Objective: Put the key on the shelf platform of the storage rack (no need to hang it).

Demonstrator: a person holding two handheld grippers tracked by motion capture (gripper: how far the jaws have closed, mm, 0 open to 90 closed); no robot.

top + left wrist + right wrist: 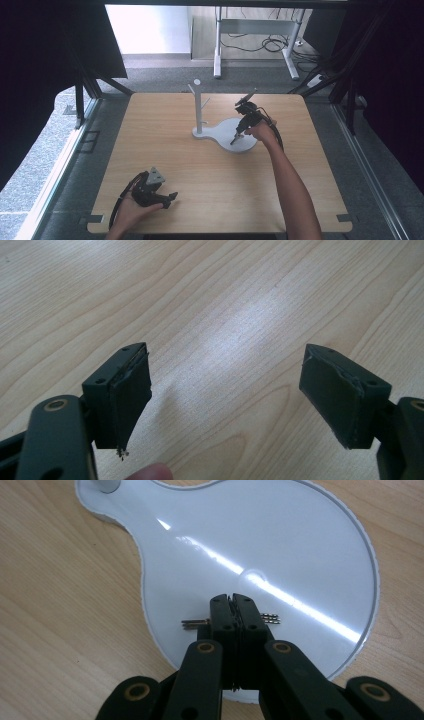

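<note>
A white stand has a round dish (222, 131) as its base and an upright post (198, 107) with short pegs; it sits right of the table's middle, toward the back. My right gripper (234, 141) points down onto the dish (280, 540). In the right gripper view the right gripper (231, 600) is shut on a thin metal piece (195, 623) that sticks out on both sides of the jaws, just above the dish's surface. My left gripper (172, 196) rests at the near left of the table. The left gripper (225, 350) is open with bare wood between its pads.
The wooden table (165, 150) is bordered by grey floor and black frame bars on both sides. A white desk frame (218, 50) and cables stand beyond the far edge. A fingertip (150, 472) shows at the bottom of the left gripper view.
</note>
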